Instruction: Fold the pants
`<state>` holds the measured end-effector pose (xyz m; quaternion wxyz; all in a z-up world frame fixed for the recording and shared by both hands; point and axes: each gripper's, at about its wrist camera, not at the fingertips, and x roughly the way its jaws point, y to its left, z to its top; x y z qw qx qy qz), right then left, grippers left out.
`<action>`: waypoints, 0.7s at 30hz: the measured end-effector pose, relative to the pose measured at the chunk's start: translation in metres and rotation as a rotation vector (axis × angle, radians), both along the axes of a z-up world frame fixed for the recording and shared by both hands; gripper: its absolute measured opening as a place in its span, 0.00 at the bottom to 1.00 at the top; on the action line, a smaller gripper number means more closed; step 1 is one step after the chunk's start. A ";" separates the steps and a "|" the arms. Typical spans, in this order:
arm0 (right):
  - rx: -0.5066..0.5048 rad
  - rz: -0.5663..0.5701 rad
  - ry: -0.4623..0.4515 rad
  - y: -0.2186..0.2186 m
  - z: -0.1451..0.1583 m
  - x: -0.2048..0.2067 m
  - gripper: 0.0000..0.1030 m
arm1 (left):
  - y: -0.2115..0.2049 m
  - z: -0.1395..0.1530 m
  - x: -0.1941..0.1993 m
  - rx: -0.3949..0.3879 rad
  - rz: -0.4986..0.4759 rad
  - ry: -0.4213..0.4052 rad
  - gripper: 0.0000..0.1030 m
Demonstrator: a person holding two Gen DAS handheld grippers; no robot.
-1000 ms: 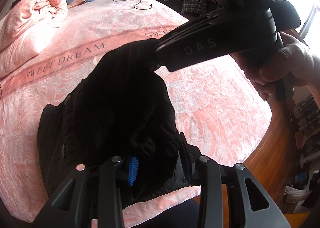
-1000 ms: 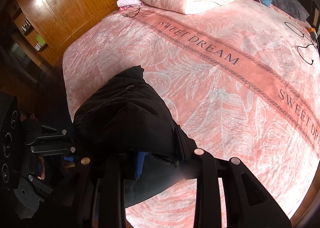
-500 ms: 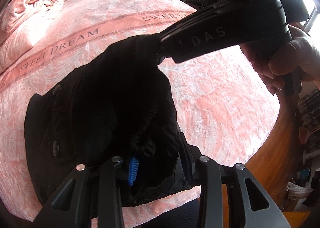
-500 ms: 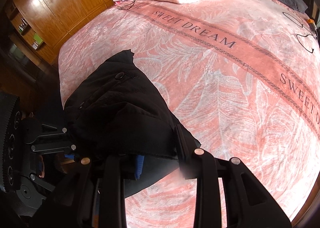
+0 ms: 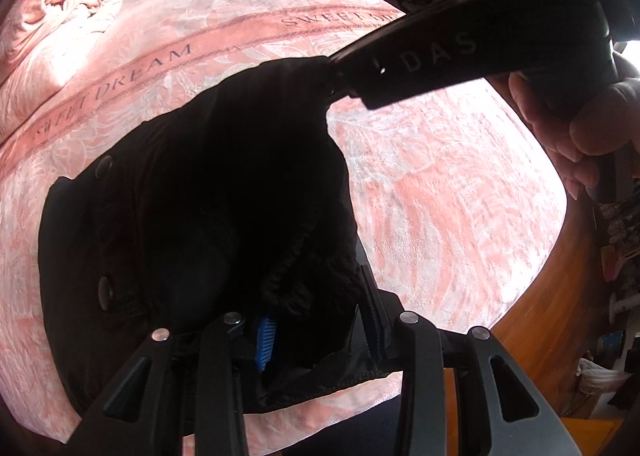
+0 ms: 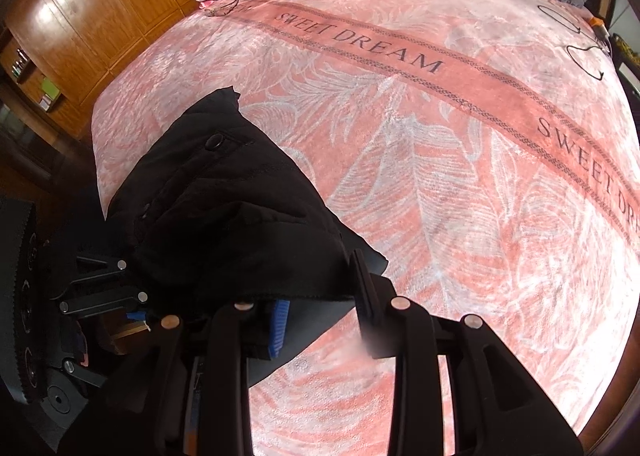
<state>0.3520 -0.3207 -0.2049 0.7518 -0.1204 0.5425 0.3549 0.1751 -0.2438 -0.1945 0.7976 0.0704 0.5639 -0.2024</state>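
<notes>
The left gripper (image 5: 316, 330) and the right gripper (image 6: 320, 306) each clamp a bunched edge of the black pants (image 5: 208, 192). The pants hang between both grippers, draped over the near part of the pink blanket (image 6: 420, 176) on the bed.

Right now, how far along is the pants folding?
Partway, it seems. The black pants are already bunched into a doubled-over bundle on the pink blanket, with layers stacked. In hand: the left gripper and the right gripper each pinch an edge of the cloth between their fingers. Left: laying the held edges down and flattening, since the bundle looks lumpy, not a neat fold yet.
</notes>
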 end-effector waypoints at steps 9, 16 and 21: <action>0.214 -0.399 0.173 -0.074 0.002 0.004 0.56 | 0.044 0.018 -0.005 -0.241 0.016 0.044 0.60; 0.583 -0.578 0.362 -0.094 -0.042 0.001 0.74 | 0.133 0.049 -0.008 -0.362 0.152 -0.093 0.75; 0.632 -0.546 0.417 -0.064 -0.071 0.012 0.50 | 0.184 0.019 0.012 -0.269 0.270 -0.081 0.74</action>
